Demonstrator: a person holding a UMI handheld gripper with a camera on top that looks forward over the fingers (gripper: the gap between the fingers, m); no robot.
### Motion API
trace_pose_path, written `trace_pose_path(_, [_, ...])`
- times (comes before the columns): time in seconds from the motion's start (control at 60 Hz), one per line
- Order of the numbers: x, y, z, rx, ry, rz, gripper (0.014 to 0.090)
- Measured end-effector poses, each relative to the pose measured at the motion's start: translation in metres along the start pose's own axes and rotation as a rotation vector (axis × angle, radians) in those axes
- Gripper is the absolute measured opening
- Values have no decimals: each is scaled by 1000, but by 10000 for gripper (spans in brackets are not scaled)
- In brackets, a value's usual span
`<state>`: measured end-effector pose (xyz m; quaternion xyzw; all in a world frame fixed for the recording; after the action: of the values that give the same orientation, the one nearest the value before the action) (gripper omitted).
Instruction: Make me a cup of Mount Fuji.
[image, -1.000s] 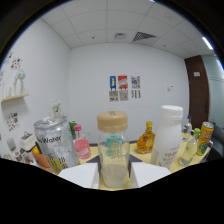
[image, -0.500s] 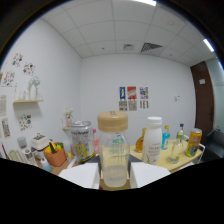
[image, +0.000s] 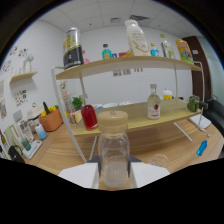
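Claw (image: 114, 175) was closed on a clear jar (image: 113, 152) with a tan lid, both white fingers (image: 80, 175) pressing its lower sides. Jar stood upright between them, raised above the wooden counter (image: 55, 155). Beyond it stood a two-tier shelf (image: 130, 62): red bottle (image: 89, 117) and small clear bottle (image: 154, 102) on the lower tier, can (image: 73, 48) and white bottle (image: 135, 37) on top. A glass (image: 160, 161) sat just beside the right finger.

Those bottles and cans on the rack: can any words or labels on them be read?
None can be read.
Black-and-yellow can, top shelf: print too blurred.
White bottle beside it: label blurred.
Wall posters: too small.
Clear jar held between the jaws: no label visible.
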<state>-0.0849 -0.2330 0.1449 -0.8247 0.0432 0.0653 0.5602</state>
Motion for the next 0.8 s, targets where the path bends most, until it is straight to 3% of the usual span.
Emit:
trace_pose_path(0.267, [-10, 20, 17, -9, -137, 587, 412])
trace_pose_path(0.8, [15, -25, 25, 114, -454, 1683, 409])
